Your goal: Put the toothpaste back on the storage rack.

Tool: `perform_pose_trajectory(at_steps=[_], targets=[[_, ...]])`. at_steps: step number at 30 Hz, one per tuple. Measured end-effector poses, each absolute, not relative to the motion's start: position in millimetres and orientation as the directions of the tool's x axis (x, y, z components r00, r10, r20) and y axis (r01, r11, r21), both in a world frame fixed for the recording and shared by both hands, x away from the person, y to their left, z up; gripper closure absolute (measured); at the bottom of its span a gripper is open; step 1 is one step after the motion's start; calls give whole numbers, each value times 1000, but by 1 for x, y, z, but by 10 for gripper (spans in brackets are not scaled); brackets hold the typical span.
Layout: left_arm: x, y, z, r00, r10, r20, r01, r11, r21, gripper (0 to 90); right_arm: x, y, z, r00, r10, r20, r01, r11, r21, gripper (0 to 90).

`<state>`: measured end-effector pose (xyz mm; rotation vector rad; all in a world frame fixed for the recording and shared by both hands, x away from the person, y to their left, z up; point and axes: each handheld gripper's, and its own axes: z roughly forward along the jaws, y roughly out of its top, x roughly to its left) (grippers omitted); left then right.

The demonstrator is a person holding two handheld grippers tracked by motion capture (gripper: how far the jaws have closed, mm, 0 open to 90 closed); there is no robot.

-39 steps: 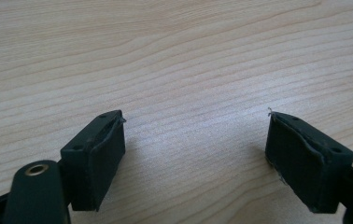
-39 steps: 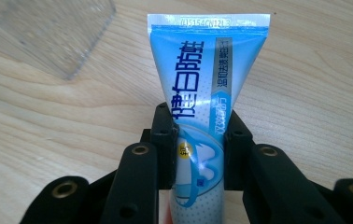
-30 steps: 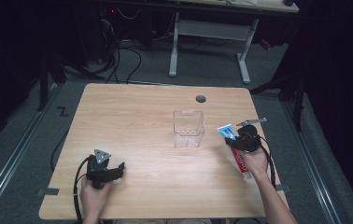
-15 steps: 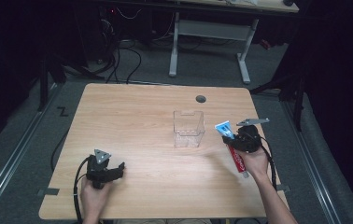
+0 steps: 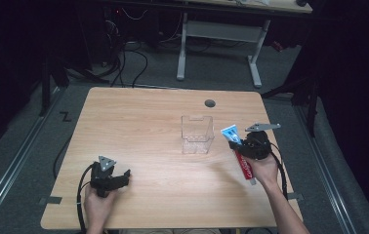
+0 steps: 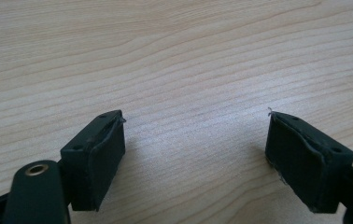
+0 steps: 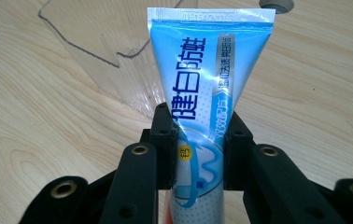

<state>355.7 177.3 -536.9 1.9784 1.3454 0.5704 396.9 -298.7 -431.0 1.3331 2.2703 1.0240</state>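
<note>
High view: the clear plastic box (image 5: 197,134) stands near the middle of the table (image 5: 138,117). The right gripper (image 5: 237,144) is just to the right of the box, clamped on a toothpaste tube (image 5: 238,155). The tube's long axis runs from its blue crimped end, nearest the box, back to its red cap end by the hand. The left gripper (image 5: 124,174) rests well to the left of the box and nearer the person, so the right hand is much the closer.

Left gripper view: jaws stand wide apart over bare wood, nothing between them.

Right gripper view: both jaws press the toothpaste tube (image 7: 201,116) at mid-length; the crimped end points ahead, seemingly toward the clear plastic box (image 7: 114,42), whose rim is faint.
</note>
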Motion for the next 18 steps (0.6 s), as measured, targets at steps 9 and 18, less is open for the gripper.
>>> perform_pose_trajectory(at_steps=[9, 18], targets=[[356, 177, -537, 373, 928, -13, 635, -245, 732, 201, 396, -289, -422, -542, 836, 79, 602, 321, 731, 721], [356, 177, -537, 373, 928, -14, 635, -244, 733, 201, 397, -283, -417, -560, 824, 88, 584, 317, 747, 720]])
